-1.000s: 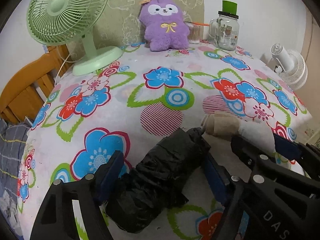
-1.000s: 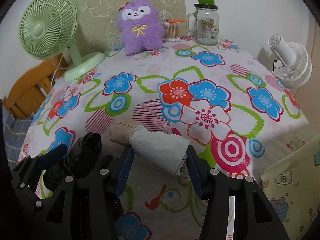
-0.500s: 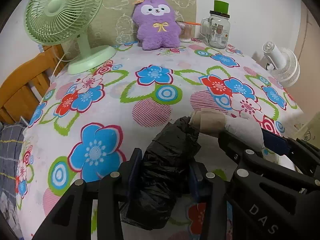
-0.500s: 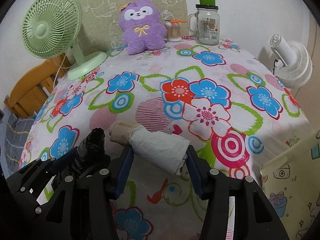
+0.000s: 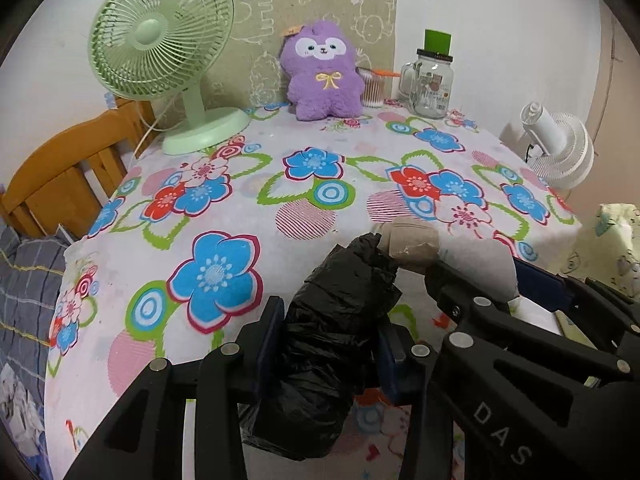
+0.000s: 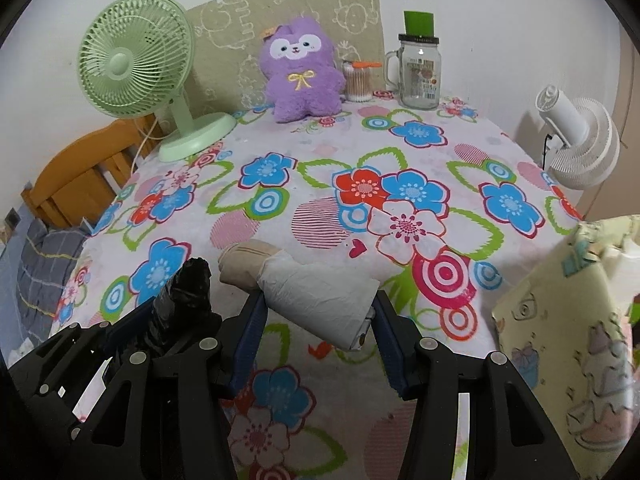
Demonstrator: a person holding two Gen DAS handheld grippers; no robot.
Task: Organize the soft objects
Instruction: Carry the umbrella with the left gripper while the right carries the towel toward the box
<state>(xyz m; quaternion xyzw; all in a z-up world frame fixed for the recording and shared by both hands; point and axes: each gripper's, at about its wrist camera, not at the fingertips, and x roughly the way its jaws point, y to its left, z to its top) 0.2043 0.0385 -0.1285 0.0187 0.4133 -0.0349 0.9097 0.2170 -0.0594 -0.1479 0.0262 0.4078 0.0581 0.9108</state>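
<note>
The left gripper [image 5: 326,346] is clamping a black roll [image 5: 332,320] of plastic bags, and the right gripper [image 6: 316,330] is squeezing a white roll [image 6: 320,300] (tan core poking out), both held side by side just above the floral tablecloth [image 6: 320,184].

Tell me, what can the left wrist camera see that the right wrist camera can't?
Only the left wrist view shows the left gripper squeezing the middle of the black bag roll.

Only the right wrist view shows the right gripper clamped on the white bag roll, and the whole front of the pale yellow cartoon bag.

Both show the purple plush, the green fan, the glass jar, the white fan and the flowery tablecloth.
</note>
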